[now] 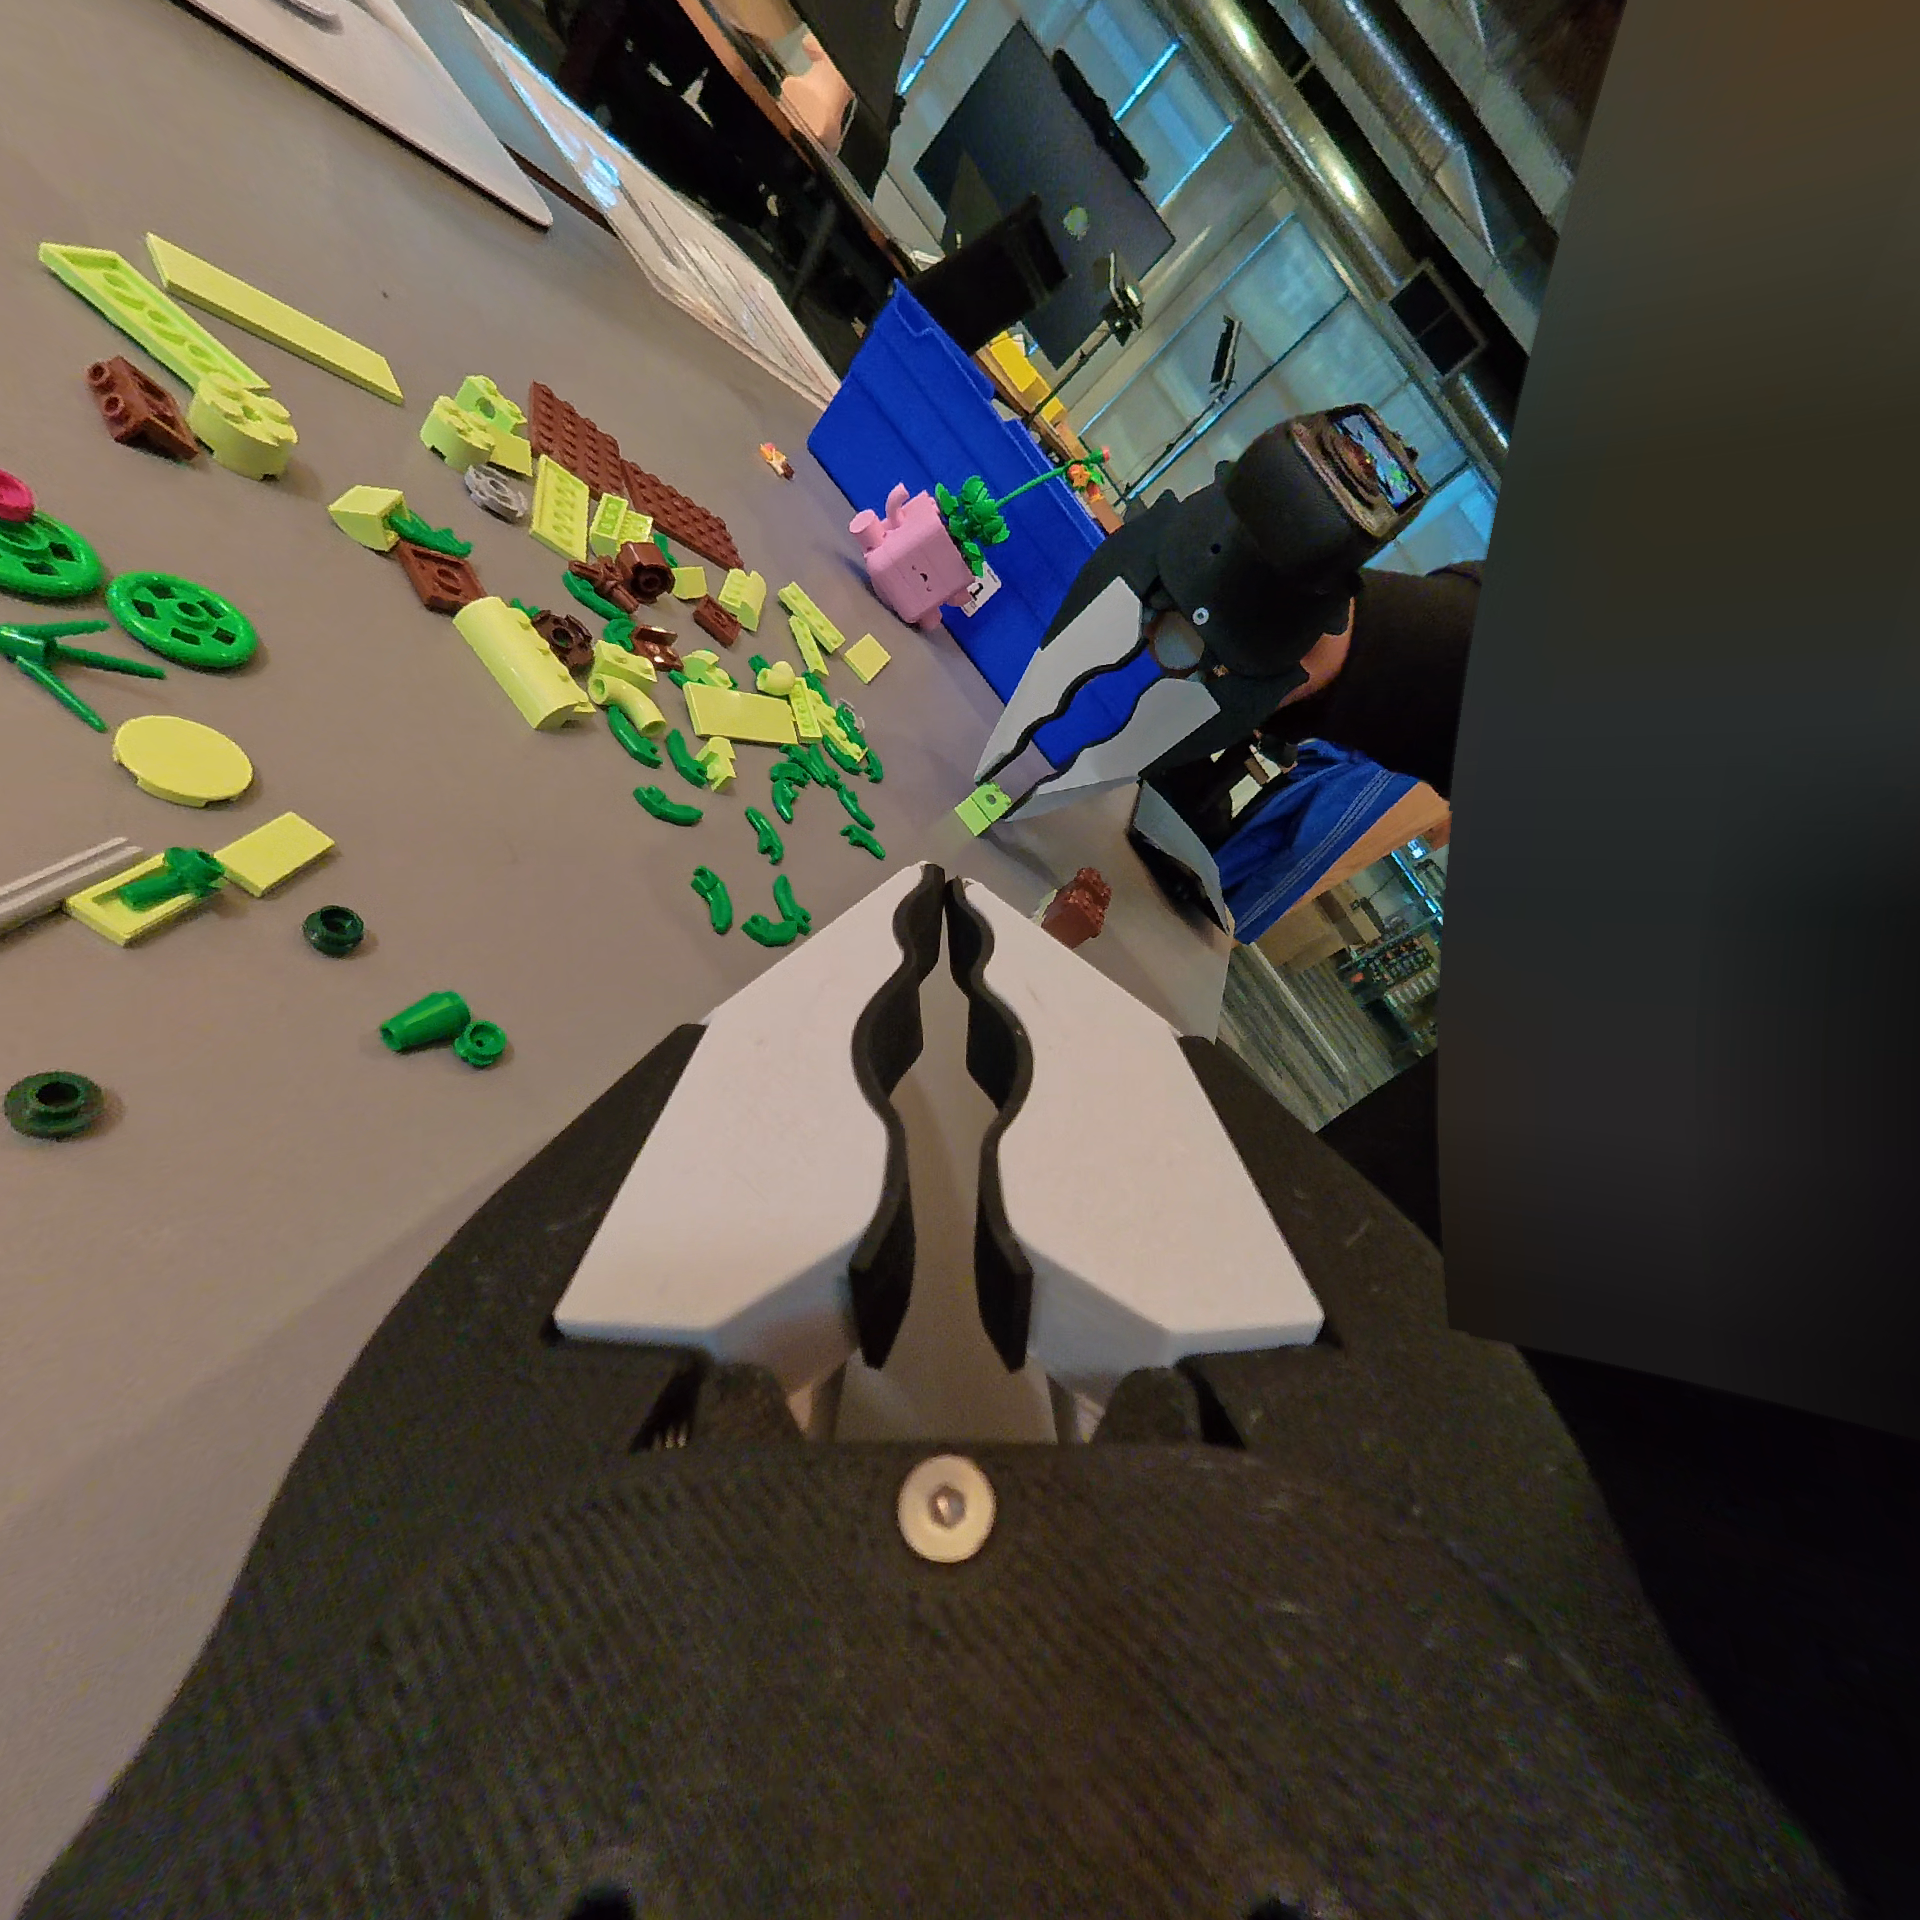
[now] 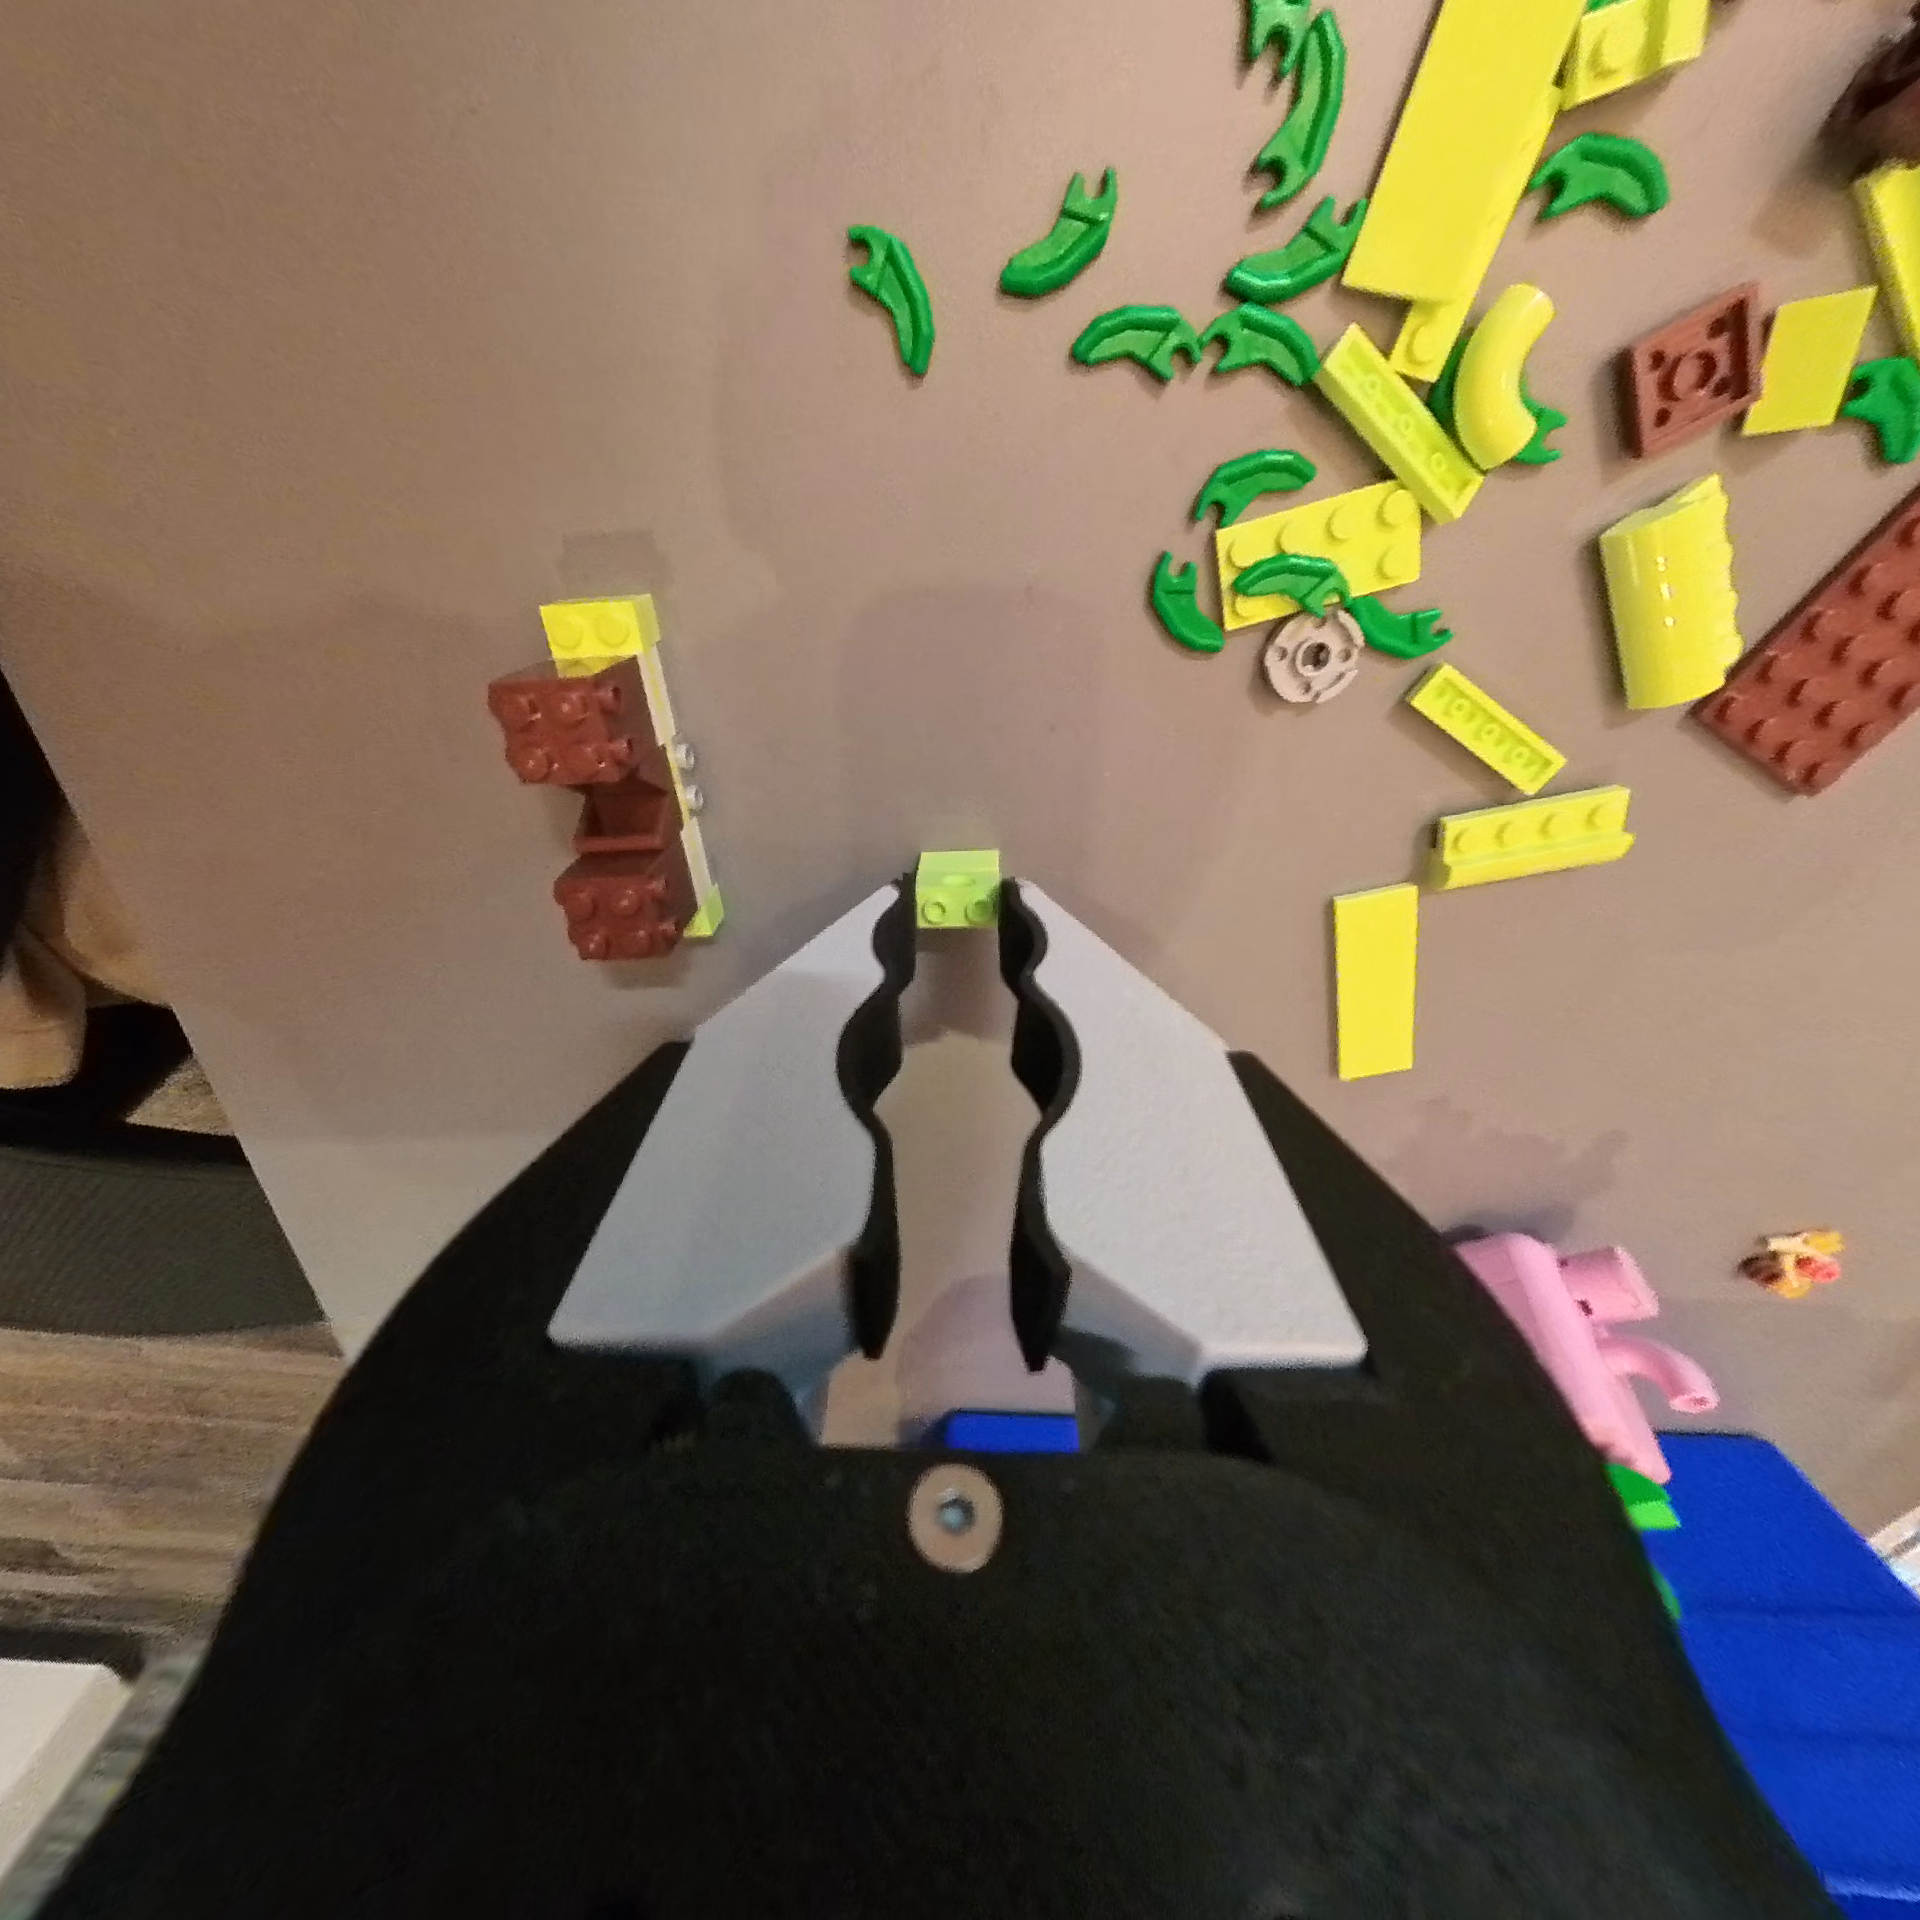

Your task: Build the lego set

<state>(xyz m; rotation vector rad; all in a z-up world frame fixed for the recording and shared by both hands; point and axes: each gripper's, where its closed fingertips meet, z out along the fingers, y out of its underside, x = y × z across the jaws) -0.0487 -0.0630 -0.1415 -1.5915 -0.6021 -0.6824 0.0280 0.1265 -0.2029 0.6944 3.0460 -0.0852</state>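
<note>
my right gripper (image 2: 957, 902) pinches a small lime brick (image 2: 958, 886) by its two sides at the very fingertips, held just above the grey table (image 2: 416, 312). my left gripper (image 1: 943, 883) is closed on nothing, its tips almost touching, pointing toward the right one.

left of my right fingertips sits the brown-and-lime sub-assembly (image 2: 613, 779), near the table's edge; i take it as where this brick goes. to the right and ahead lies the loose scatter: green leaf pieces (image 2: 1060, 244), lime plates (image 2: 1374, 982), a brown plate (image 2: 1829, 675).

the hold is shallow, so i judge the brick could twist or pop out once pressed onto studs. the sub-assembly is unheld; a sideways push could slide it off the edge, so my left gripper should brace it.

the only container is a blue bin (image 1: 935, 436) beyond my left gripper; i can't see its contents. a pink built figure (image 1: 914, 566) with a green sprig stands against its outside wall, not in it.
</note>
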